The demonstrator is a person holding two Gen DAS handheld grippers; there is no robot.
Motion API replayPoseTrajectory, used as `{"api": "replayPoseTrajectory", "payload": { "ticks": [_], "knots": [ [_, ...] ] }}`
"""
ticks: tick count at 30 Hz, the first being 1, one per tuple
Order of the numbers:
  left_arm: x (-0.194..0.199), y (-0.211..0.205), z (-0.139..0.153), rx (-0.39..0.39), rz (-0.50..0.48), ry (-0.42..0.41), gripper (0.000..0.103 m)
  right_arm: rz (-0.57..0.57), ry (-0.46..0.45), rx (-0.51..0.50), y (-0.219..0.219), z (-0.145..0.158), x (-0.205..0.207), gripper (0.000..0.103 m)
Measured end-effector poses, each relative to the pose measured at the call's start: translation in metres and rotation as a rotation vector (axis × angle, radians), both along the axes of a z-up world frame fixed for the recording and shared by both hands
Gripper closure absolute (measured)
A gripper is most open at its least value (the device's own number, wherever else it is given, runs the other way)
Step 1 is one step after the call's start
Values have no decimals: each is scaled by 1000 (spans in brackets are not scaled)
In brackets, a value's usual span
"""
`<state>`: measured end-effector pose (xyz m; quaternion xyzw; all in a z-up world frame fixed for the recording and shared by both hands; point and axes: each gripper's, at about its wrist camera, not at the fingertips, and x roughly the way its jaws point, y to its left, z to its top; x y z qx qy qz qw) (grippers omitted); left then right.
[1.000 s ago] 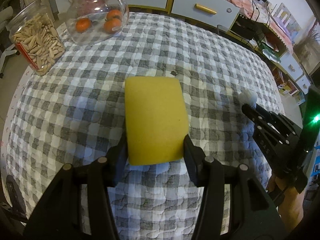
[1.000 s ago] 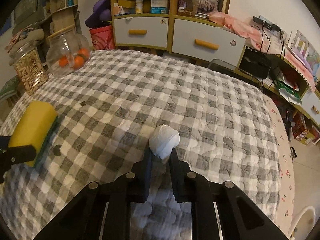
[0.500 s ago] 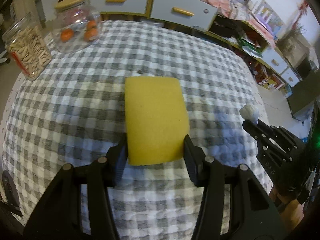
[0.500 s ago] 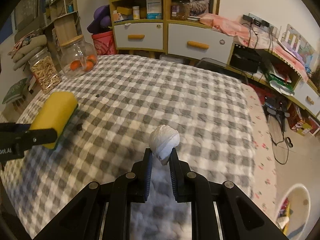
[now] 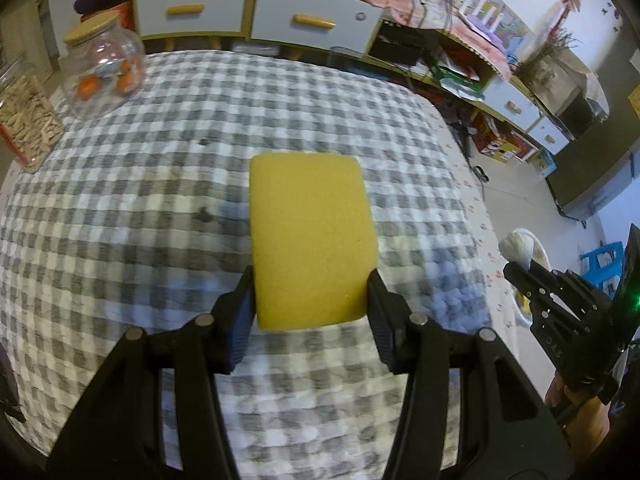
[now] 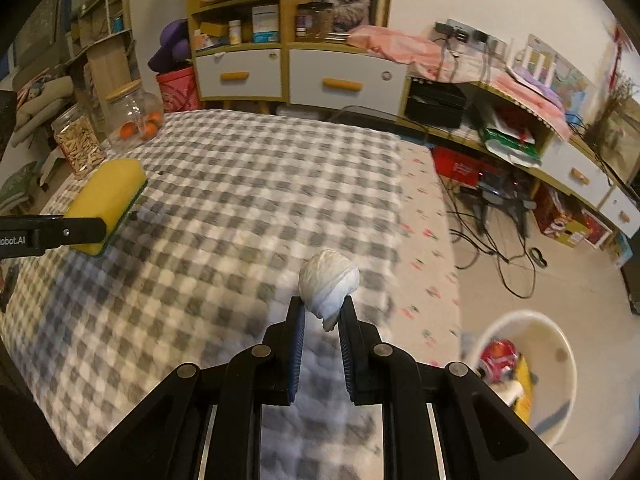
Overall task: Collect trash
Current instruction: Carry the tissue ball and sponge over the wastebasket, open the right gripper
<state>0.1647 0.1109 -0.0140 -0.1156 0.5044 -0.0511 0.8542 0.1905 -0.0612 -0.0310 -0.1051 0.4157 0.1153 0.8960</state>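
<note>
Where checked cloth [image 6: 240, 208] ends, bin [image 6: 560, 344] below.

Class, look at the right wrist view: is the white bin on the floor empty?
No. The white bin already holds a red item and something yellow inside its rim.

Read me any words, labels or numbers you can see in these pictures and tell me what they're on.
"obot.AI", cut off at the frame edge: on the left gripper's finger.
"DAS": embossed on the right gripper's body.
Labels on shelf boxes, jars and floor cartons: too small or blurred to read.
</note>
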Motion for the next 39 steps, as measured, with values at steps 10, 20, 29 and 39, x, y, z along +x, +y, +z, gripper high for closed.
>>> {"api": "replayPoseTrajectory", "payload": {
  "ticks": [10, 20, 29, 39],
  "knots": [
    [-2, -51, 3, -15, -83, -15, 50, -86, 8, 1, -61, 8, -26, 85],
    [-1, -95, -3, -12, -143, -11, 50, -229, 50, 77, -133, 10, -39, 85],
    [5, -136, -6, -10, -220, -17, 50, -302, 73, 79, -174, 2, -40, 85],
    [10, -187, -12, -39, -320, -16, 50, -403, 109, 80, -210, -8, -31, 78]
  ]
}}
